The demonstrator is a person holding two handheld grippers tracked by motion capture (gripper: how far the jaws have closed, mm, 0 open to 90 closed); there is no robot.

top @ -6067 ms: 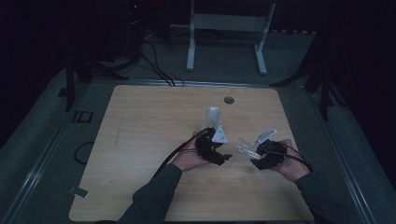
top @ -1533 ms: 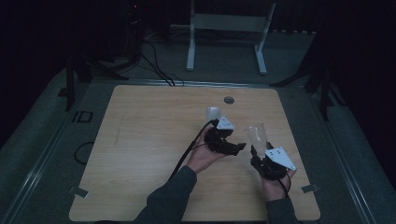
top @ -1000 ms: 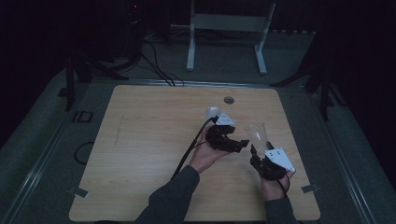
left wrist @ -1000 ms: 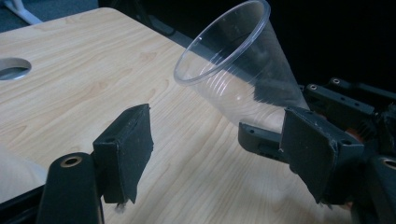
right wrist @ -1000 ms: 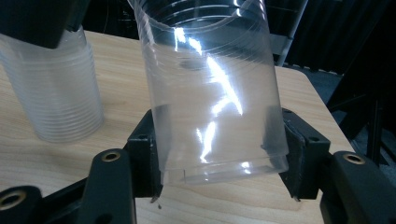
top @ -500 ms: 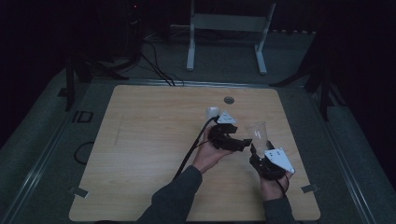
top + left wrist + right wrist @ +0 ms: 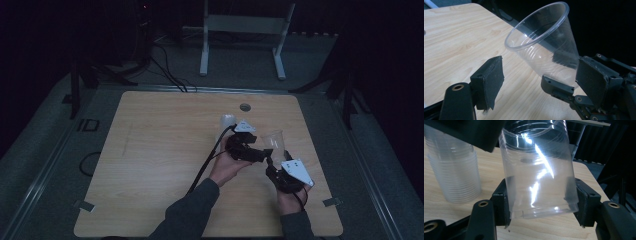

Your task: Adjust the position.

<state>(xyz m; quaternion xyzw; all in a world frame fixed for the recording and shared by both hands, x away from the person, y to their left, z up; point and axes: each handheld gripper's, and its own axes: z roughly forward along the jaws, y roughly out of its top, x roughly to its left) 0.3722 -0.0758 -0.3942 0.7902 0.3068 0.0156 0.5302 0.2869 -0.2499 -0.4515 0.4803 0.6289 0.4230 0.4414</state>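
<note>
A single clear plastic cup (image 7: 274,141) is held up above the wooden table (image 7: 150,165), tilted. My right gripper (image 7: 274,160) is shut on its base; in the right gripper view the two pads (image 7: 501,202) press the cup (image 7: 539,170) from both sides. My left gripper (image 7: 264,153) reaches in from the left. Its jaws have just been opening and stand open on either side of the cup (image 7: 544,47), with the pads (image 7: 491,77) off the plastic. A stack of clear cups (image 7: 227,123) stands upright on the table behind the left hand, and also appears in the right gripper view (image 7: 454,175).
A small round hole (image 7: 245,107) sits near the table's far edge. A white frame stand (image 7: 242,30) is on the floor beyond the table. Black cables (image 7: 200,170) trail from the left gripper across the tabletop. The surroundings are dark.
Six seconds ago both hands held cups close together; now the stack stands on the table and the right hand holds one cup lower right. Over the last second the hands stayed put.
</note>
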